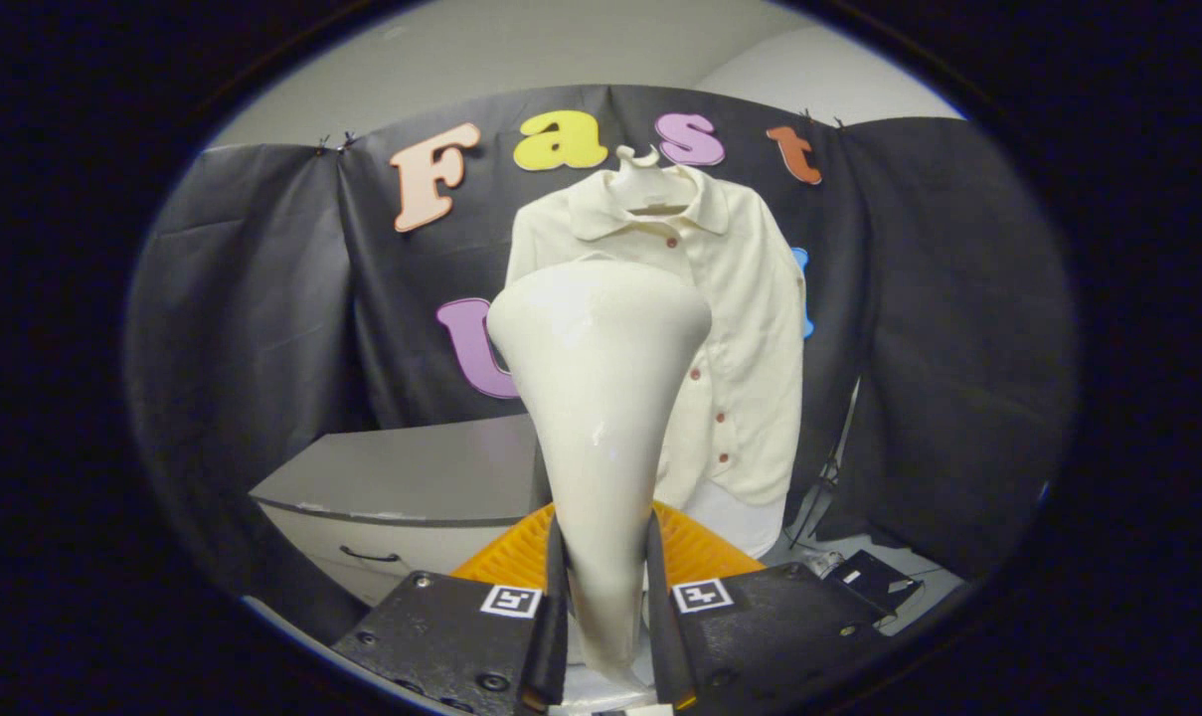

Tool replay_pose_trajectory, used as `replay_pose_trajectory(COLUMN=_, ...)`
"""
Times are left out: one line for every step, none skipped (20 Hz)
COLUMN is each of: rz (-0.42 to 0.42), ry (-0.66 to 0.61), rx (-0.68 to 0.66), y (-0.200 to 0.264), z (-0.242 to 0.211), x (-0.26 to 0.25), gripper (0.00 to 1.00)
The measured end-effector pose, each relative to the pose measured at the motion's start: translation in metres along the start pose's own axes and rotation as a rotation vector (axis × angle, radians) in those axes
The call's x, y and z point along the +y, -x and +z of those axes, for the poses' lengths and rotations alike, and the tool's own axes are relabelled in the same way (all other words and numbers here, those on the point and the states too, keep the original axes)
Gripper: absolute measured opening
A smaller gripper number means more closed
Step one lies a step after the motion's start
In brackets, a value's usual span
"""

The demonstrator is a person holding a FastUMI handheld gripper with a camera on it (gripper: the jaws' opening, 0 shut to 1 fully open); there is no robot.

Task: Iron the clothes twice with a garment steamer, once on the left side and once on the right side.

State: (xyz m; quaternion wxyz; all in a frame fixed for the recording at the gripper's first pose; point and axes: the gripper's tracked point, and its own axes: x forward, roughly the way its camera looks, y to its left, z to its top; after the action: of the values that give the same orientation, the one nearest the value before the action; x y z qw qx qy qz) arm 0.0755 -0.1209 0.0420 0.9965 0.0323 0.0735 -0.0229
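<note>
A cream garment steamer stands upright between my two fingers, its handle clamped low down and its wide head rising toward the shirt. My gripper is shut on that handle. Beyond the steamer hangs a cream button-up shirt on a hanger against the black cloth wall. The steamer's head covers the shirt's left half, while the button row and the right sleeve show. I cannot tell how far the head is from the fabric.
A grey cabinet with a drawer handle stands low to the left of the shirt. An orange ribbed thing lies just behind my fingers. A small dark device sits on the floor at the right.
</note>
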Motion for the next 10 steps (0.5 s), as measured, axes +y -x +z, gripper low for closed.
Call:
replay_pose_trajectory(rz=0.005, ry=-0.009, rx=-0.016, y=0.007, z=0.006, x=0.011, gripper=0.34)
replay_pose_trajectory(rz=0.007, ry=-0.015, rx=-0.032, y=0.015, z=0.011, x=0.021, gripper=0.34)
replay_pose_trajectory(rz=0.007, ry=-0.012, rx=-0.043, y=0.025, z=0.015, x=0.028, gripper=0.34)
replay_pose_trajectory(rz=0.006, ry=-0.008, rx=-0.056, y=0.033, z=0.019, x=0.034, gripper=0.34)
replay_pose_trajectory(rz=-0.001, ry=0.005, rx=-0.069, y=0.043, z=0.022, x=0.039, gripper=0.34)
replay_pose_trajectory(rz=-0.010, ry=0.019, rx=-0.076, y=0.051, z=0.025, x=0.042, gripper=0.34)
replay_pose_trajectory(rz=-0.017, ry=0.019, rx=-0.084, y=0.059, z=0.027, x=0.044, gripper=0.34)
replay_pose_trajectory(rz=-0.018, ry=0.010, rx=-0.089, y=0.067, z=0.030, x=0.048, gripper=0.34)
replay_pose_trajectory(rz=-0.018, ry=-0.001, rx=-0.101, y=0.073, z=0.033, x=0.051, gripper=0.34)
replay_pose_trajectory(rz=-0.020, ry=-0.013, rx=-0.111, y=0.079, z=0.037, x=0.053, gripper=0.34)
